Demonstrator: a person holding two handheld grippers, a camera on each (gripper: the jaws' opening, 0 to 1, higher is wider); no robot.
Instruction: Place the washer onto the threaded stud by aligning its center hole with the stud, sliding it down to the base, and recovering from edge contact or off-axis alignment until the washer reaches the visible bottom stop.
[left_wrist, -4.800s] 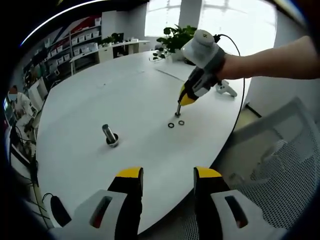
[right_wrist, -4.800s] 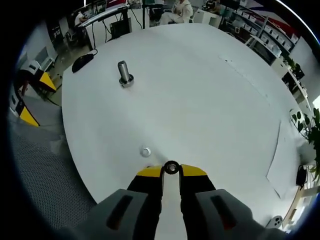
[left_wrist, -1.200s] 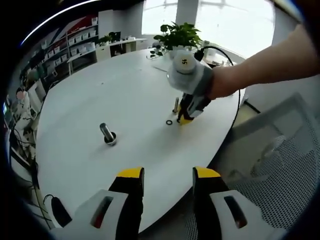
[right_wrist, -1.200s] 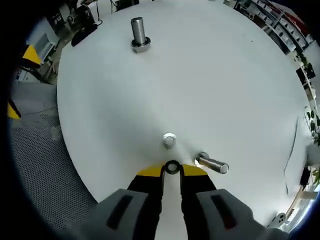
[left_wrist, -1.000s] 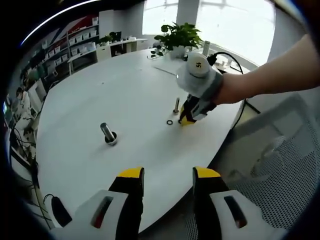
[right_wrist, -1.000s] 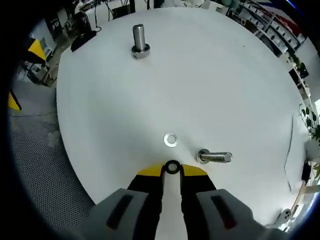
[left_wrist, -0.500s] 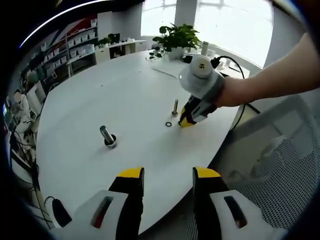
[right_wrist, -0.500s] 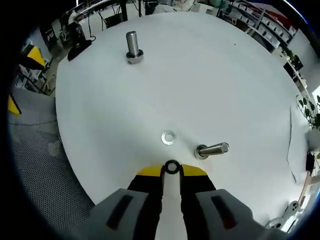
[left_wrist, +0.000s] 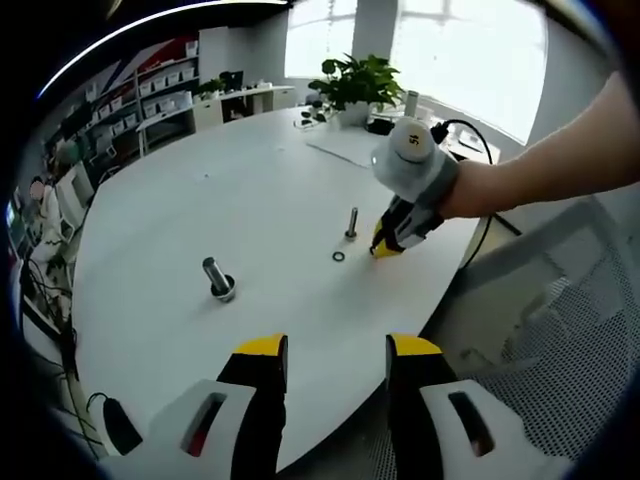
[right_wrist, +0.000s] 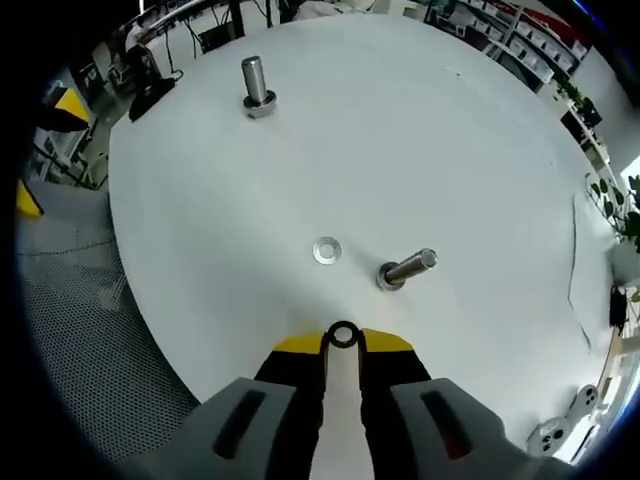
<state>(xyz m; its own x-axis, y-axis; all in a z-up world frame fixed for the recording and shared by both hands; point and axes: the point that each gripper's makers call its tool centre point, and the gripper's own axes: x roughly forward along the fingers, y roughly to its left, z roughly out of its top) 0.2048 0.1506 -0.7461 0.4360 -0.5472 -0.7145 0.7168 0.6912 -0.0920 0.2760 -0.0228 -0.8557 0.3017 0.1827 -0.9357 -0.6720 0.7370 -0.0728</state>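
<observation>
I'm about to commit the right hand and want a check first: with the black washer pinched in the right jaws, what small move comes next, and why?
Probably carry the right gripper forward and a little right, then bring the black washer above the nearer stud. The washer is clamped at the jaw tips, short of that stud, which stands bare on the white table; a silver washer lies flat beside it.

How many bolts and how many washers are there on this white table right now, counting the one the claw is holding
Threaded studs: 2, the near stud and the far stud.
Washers: 2, a silver washer lying flat on the table, and a dark washer pinched in the right claw.
Total: 4.
</observation>
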